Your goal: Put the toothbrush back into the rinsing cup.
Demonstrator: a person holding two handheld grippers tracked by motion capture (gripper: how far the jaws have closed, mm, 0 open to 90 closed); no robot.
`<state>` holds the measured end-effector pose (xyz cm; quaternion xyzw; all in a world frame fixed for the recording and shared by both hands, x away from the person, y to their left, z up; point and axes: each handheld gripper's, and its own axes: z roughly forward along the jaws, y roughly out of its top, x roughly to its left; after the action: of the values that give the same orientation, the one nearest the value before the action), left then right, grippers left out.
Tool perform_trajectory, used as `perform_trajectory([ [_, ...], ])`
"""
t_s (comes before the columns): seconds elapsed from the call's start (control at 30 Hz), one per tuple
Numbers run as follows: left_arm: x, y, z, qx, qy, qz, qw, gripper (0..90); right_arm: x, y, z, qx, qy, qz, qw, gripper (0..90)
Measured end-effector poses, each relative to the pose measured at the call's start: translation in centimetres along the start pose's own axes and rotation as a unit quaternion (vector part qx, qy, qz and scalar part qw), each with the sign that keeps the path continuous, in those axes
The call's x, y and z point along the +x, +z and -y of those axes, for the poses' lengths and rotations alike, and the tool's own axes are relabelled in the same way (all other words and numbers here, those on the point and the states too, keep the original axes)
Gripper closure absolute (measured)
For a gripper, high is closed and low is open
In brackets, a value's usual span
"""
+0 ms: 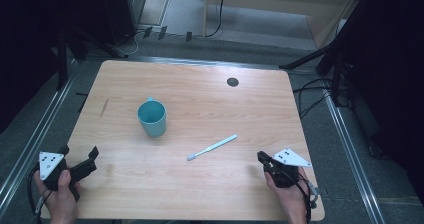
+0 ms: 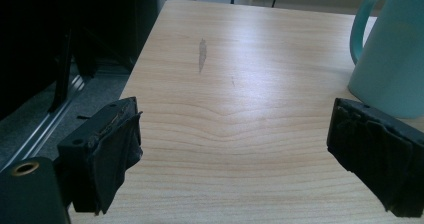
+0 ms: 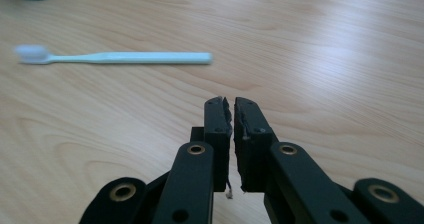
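- My left tool (image 1: 80, 165): near the worktop's (image 1: 200, 194) left front corner, jaws spread wide, holding nothing.
- My right tool (image 1: 266, 162): near the right front edge, jaws pressed together, nothing between them.
- Toothbrush (image 1: 212, 147): flat on the worktop between mug and right tool, touching neither; the right tool's view shows its white bristle head (image 3: 31, 53) and pale handle lying crosswise ahead.
- Teal mug (image 1: 152, 118): upright, left of centre; its handle (image 2: 361, 26) is plain in the left tool's view.
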<state>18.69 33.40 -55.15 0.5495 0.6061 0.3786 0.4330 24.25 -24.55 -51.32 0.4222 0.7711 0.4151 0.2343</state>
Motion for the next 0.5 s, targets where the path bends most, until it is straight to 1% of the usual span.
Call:
perform_trajectory([
  [0.03, 0.0, 0.0, 0.0, 0.000, 0.000, 0.000, 1.0000, 7.2, 0.5, 0.2, -0.2, 0.002, -0.005, -0.008, 1.0000, 85.1],
  [0.07, 0.0, 0.0, 0.0, 0.000, 0.000, 0.001, 1.0000, 7.2, 1.7, 0.6, -0.7, 0.006, -0.015, -0.025, 0.9995, 86.0],
  [0.1, 0.0, 0.0, 0.0, 0.000, 0.000, 0.001, 1.0000, 7.2, 1.7, 0.6, -0.7, 0.006, -0.015, -0.025, 0.9995, 86.0],
  [0.13, 0.0, 0.0, 0.0, -0.001, -0.001, 0.001, 1.0000, 7.2, 2.1, 0.8, -0.9, 0.011, -0.015, -0.032, 0.9993, 86.7],
  [0.17, 0.1, 0.0, 0.0, -0.001, -0.001, 0.002, 1.0000, 7.2, 3.1, 1.3, -1.3, 0.024, -0.016, -0.043, 0.9987, 87.5],
  [0.2, 0.1, 0.0, 0.0, -0.001, -0.003, 0.002, 1.0000, 7.2, 3.5, 1.6, -1.5, 0.031, -0.015, -0.051, 0.9981, 87.8],
  [0.23, 0.1, 0.0, 0.0, -0.001, -0.003, 0.002, 1.0000, 7.2, 3.5, 1.6, -1.5, 0.031, -0.015, -0.051, 0.9981, 87.8],
  [0.27, 0.1, 0.0, 0.0, -0.001, -0.003, 0.002, 1.0000, 7.2, 4.0, 1.9, -1.7, 0.038, -0.013, -0.058, 0.9975, 88.3],
  [0.3, 0.1, 0.0, 0.0, -0.002, -0.004, 0.002, 1.0000, 7.2, 4.6, 2.3, -1.9, 0.045, -0.016, -0.056, 0.9973, 89.1],
  [0.33, 0.1, 0.0, 0.0, -0.002, -0.004, 0.002, 1.0000, 7.2, 5.1, 2.7, -2.0, 0.047, -0.018, -0.059, 0.9970, 90.0],
  [0.37, 0.1, 0.0, 0.0, -0.002, -0.003, 0.002, 1.0000, 7.2, 5.7, 3.1, -2.3, 0.050, -0.021, -0.069, 0.9961, 90.0],
  [0.43, 0.1, 0.0, 0.0, -0.002, -0.004, 0.002, 1.0000, 7.2, 6.7, 3.7, -2.6, 0.062, -0.030, -0.080, 0.9944, 90.0],
  [0.5, 0.1, 0.0, 0.0, -0.002, -0.005, 0.003, 1.0000, 7.2, 7.9, 4.5, -3.0, 0.079, -0.045, -0.093, 0.9916, 90.0],
])
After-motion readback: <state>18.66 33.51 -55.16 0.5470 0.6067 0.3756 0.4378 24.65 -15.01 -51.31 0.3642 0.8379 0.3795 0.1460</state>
